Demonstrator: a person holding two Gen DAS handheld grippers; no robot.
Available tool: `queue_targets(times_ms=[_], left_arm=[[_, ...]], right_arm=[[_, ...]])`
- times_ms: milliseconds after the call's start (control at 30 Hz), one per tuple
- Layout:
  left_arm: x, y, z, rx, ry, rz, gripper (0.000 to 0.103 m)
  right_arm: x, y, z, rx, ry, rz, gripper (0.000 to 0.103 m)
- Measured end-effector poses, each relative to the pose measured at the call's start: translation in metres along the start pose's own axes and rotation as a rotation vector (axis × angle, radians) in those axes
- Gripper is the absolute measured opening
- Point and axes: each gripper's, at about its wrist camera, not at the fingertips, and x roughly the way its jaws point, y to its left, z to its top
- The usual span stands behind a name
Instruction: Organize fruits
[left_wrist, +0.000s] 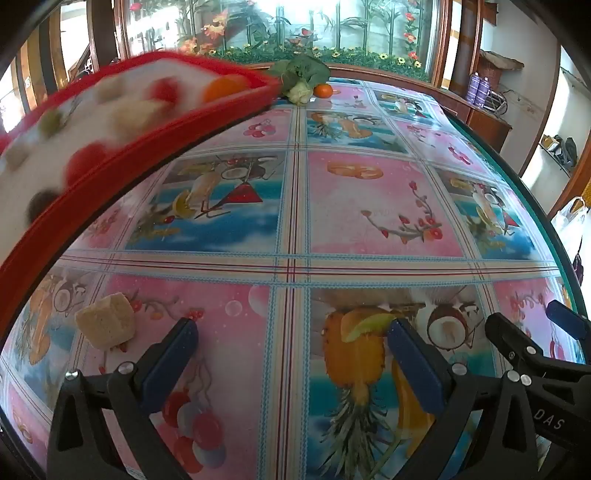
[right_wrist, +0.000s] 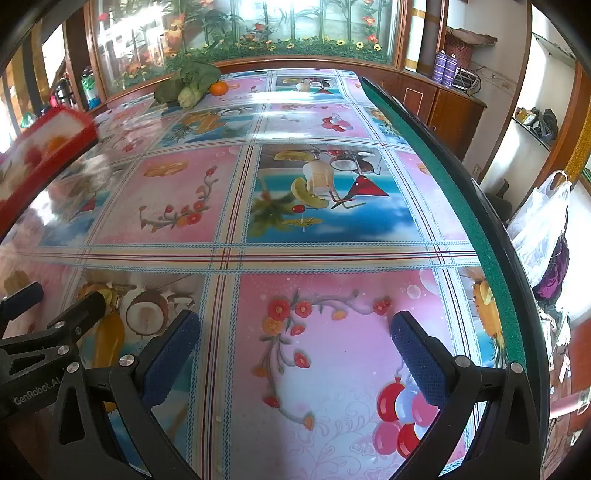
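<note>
**Both claws spread and empty above the fruit-print cloth**

Clearly, the red tray (left_wrist: 122, 162) is the thing to measure from. It shows tilted and blurred, its red rim sharp enough but its white inside smeared; within it sit blurred shapes, one orange round (left_wrist: 224, 88), some red ones and some pale tan lumps, which cannot be told apart more closely. In the right wrist view the same tray (right_wrist: 48, 147) shows far off to the left.

Below the tray's near rim, a tan cube (left_wrist: 105, 319) lies on the tablecloth (left_wrist: 369, 206), apart from the tray. Beyond the tray's far corner, at the table's far edge, leafy greens (left_wrist: 304, 74) lie with a pale green vegetable (left_wrist: 298, 92) and an orange fruit (left_wrist: 323, 90) touching them.

The left gripper (left_wrist: 291, 343) hangs over the cloth on the near side of the tray, its blue-padded fingers (left_wrist: 173, 354) wide apart with nothing between them. The right gripper (right_wrist: 295, 343) is farther from the tray, nearer the green table edge (right_wrist: 443, 192), its fingers (right_wrist: 421, 354) equally spread and empty.
</note>
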Motion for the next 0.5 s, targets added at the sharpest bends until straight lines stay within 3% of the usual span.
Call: queue_targets(times_ms=[500], left_arm=[[-0.0001,-0.0001,0.0000,0.000,-0.002,0.000,0.103]], right_arm=[[0.0009,0.0004,0.0008,0.001,-0.001,0.001,0.103]])
